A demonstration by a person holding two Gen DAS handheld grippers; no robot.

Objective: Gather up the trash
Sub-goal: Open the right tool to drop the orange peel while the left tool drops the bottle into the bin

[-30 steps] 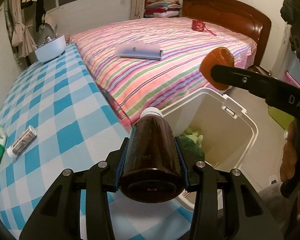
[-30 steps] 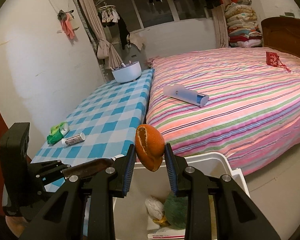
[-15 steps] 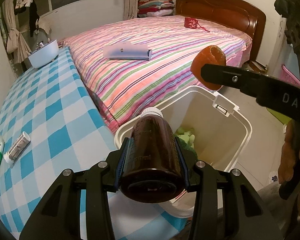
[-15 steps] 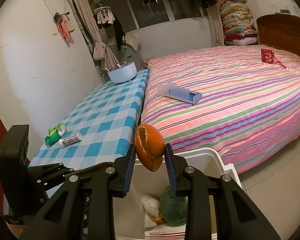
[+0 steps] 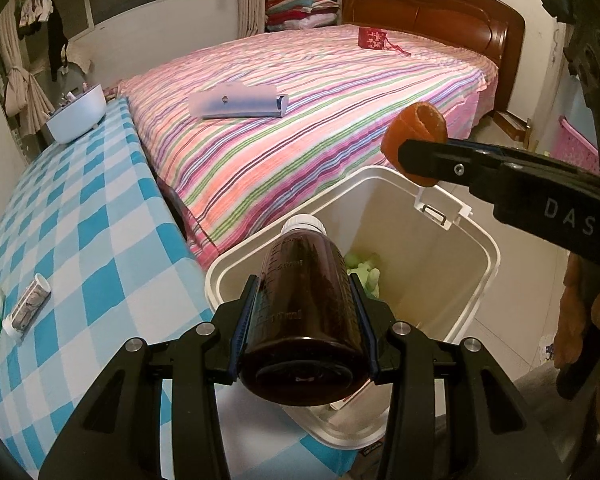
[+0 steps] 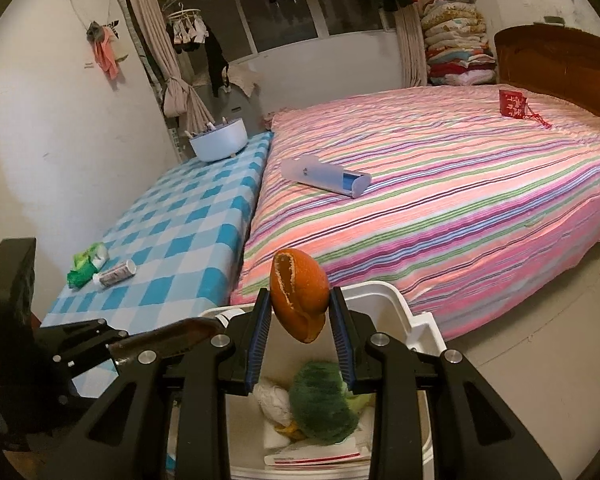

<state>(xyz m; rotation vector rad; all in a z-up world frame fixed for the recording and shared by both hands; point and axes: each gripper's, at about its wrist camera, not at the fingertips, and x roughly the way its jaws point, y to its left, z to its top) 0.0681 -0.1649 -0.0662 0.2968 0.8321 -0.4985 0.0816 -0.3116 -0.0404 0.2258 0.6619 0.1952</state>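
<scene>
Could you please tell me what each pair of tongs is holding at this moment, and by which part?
The left tongs grip a brown bottle across its body, near the base. The right tongs pinch an orange peel by its sides.

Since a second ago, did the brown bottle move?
Yes. The brown bottle, clamped in the left gripper, has shifted off the checkered table to above the white bin.

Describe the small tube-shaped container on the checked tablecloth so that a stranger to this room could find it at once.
Start at the blue-and-white checked tablecloth beside the striped bed. Near its front corner by the wall lie two small things side by side. The tube-shaped container is the pale, capped cylinder lying flat, unlike the crumpled green packet next to it.
</scene>
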